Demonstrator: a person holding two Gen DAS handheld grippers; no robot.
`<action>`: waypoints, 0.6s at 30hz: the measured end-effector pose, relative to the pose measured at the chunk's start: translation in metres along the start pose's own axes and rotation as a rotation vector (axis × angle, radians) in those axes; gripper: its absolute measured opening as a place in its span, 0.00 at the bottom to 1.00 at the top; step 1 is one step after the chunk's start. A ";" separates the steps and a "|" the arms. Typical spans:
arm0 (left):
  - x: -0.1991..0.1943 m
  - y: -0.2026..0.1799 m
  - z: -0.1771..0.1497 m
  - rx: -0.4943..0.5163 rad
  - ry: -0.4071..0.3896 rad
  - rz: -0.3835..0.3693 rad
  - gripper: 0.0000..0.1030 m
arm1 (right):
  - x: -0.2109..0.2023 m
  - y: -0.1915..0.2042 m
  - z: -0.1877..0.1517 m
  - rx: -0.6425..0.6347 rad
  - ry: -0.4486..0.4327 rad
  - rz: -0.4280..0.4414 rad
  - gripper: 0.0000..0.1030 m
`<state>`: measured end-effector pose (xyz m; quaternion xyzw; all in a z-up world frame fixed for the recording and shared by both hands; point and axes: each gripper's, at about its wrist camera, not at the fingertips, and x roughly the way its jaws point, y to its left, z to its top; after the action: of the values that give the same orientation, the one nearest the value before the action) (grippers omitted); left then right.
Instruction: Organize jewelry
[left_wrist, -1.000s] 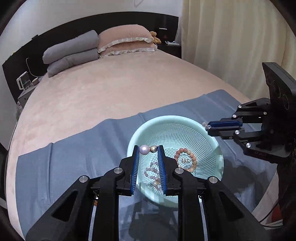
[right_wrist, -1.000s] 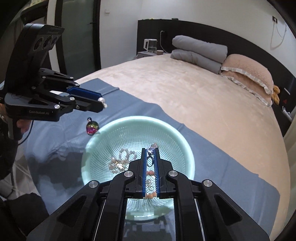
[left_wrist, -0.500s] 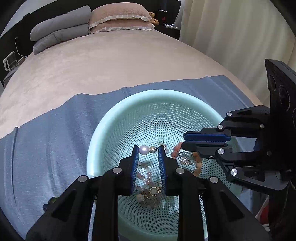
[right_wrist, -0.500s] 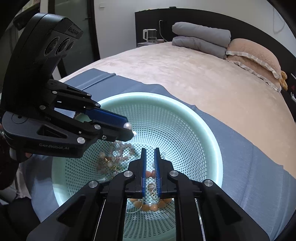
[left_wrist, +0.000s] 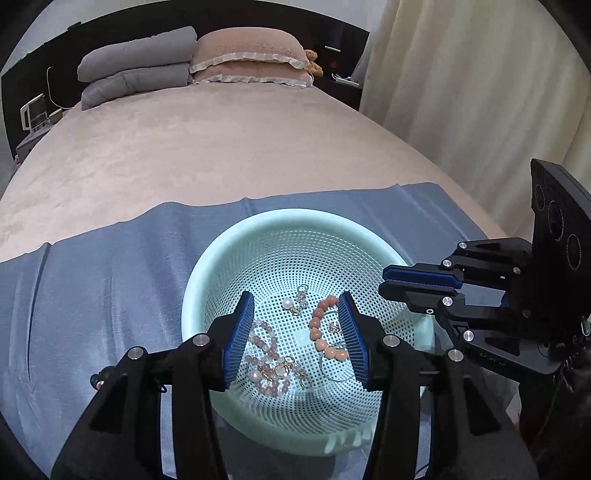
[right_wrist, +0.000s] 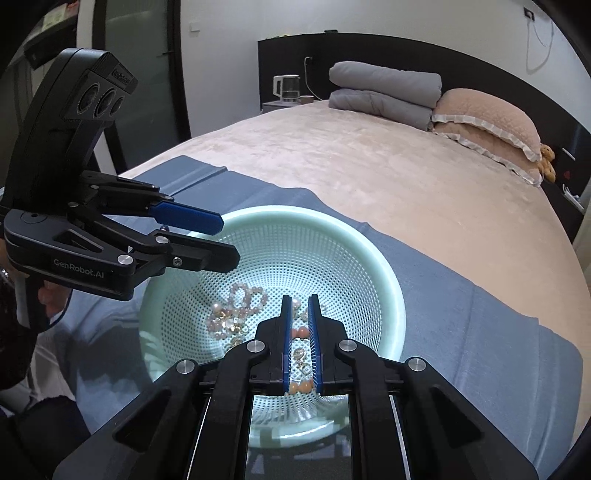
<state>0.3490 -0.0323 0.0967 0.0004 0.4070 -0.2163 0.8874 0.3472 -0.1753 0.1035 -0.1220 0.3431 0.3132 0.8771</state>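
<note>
A mint green perforated basket (left_wrist: 236, 243) sits on a blue cloth (left_wrist: 92, 280) on the bed. It holds a pearl earring (left_wrist: 287, 303), a coral bead bracelet (left_wrist: 320, 334), a pale pink bead bracelet (left_wrist: 267, 354) and small gold pieces. My left gripper (left_wrist: 295, 314) is open and empty above the basket; it also shows in the right wrist view (right_wrist: 227, 240). My right gripper (right_wrist: 300, 301) hovers over the basket's right side, jaws a narrow gap apart with nothing between them; it also shows in the left wrist view (left_wrist: 384, 282).
The basket (right_wrist: 388, 280) is near the bed's foot edge. Grey folded bedding (left_wrist: 136, 66) and pink pillows (left_wrist: 251, 55) lie at the headboard. A curtain (left_wrist: 480, 92) hangs to the right. A small dark item (left_wrist: 99, 380) lies on the cloth by my left gripper.
My left gripper has opened and the pearl earring it held now lies in the basket. The right gripper has let go of its small piece and drawn back a little.
</note>
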 end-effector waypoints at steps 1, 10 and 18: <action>-0.005 -0.003 -0.001 0.005 -0.007 0.005 0.48 | -0.005 0.003 0.000 -0.004 -0.002 -0.002 0.08; -0.074 -0.032 -0.020 0.042 -0.159 0.139 0.94 | -0.067 0.032 -0.006 0.014 -0.078 -0.042 0.52; -0.118 -0.057 -0.059 0.102 -0.261 0.238 0.94 | -0.101 0.074 -0.033 0.007 -0.141 -0.080 0.77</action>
<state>0.2170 -0.0289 0.1526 0.0654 0.2741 -0.1280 0.9509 0.2258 -0.1795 0.1480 -0.1102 0.2763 0.2844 0.9114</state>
